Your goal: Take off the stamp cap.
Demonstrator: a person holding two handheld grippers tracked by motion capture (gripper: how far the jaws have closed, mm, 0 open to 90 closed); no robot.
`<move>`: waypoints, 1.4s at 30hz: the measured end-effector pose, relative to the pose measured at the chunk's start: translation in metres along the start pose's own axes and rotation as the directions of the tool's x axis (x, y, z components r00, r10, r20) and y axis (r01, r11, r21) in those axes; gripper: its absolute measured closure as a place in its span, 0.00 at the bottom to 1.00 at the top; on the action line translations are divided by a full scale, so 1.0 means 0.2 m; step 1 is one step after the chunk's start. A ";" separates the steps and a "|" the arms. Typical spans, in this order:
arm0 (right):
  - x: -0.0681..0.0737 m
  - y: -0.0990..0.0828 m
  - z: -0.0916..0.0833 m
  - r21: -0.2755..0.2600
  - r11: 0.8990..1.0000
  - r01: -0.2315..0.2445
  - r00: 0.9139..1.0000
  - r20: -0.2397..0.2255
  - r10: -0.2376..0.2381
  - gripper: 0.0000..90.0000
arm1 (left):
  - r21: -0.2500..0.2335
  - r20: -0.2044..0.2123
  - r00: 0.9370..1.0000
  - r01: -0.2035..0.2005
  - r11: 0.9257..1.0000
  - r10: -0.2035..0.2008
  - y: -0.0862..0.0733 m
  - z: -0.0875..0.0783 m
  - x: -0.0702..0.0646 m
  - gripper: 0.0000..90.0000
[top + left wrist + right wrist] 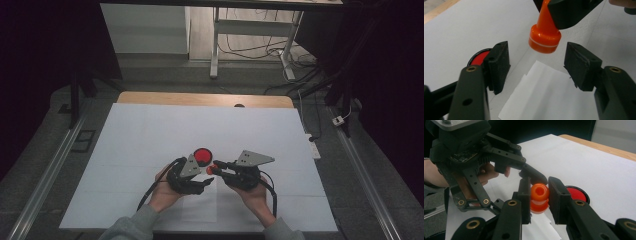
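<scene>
Right gripper (pixel 539 195) is clamping the orange stamp (pixel 539 197) beside the red ink pad (pixel 576 194); left gripper (pixel 536 58), unclosed, is approaching the stamp's base. Close squarely, avoid knocking.

A wooden counter (pixel 150 97) carries a large white sheet (pixel 150 140); on it lie a round red ink pad (pixel 202 156) and a small white paper slip (pixel 549 97).

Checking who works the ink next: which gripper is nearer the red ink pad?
Left. The left gripper sits right beside the red ink pad; the right gripper, shut on the orange stamp, is slightly farther off.
</scene>
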State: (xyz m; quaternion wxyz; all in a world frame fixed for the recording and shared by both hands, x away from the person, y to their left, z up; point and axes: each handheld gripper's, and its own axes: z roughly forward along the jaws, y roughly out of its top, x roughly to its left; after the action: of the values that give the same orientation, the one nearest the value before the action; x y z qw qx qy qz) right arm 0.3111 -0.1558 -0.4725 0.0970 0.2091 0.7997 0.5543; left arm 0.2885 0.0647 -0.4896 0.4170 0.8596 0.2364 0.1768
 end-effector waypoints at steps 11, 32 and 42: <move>0.00 0.00 0.00 0.005 1.000 0.000 1.000 -0.002 0.000 0.80 | 0.002 0.002 1.000 -0.028 1.000 0.028 0.01 0.02 -0.01 0.50; 0.00 -0.01 0.01 0.008 1.000 -0.003 1.000 -0.005 0.003 0.80 | 0.017 -0.014 0.997 -0.078 0.997 0.078 0.01 0.03 -0.03 0.68; 0.00 -0.01 0.01 0.005 1.000 -0.010 1.000 -0.006 0.010 0.80 | 0.021 -0.013 0.996 -0.083 0.996 0.083 0.01 0.04 -0.02 0.71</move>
State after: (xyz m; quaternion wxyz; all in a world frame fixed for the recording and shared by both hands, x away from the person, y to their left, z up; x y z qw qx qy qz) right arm 0.3115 -0.1552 -0.4747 0.0912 0.2115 0.8005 0.5534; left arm 0.2886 0.0568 -0.4930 0.3987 0.8717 0.2053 0.1977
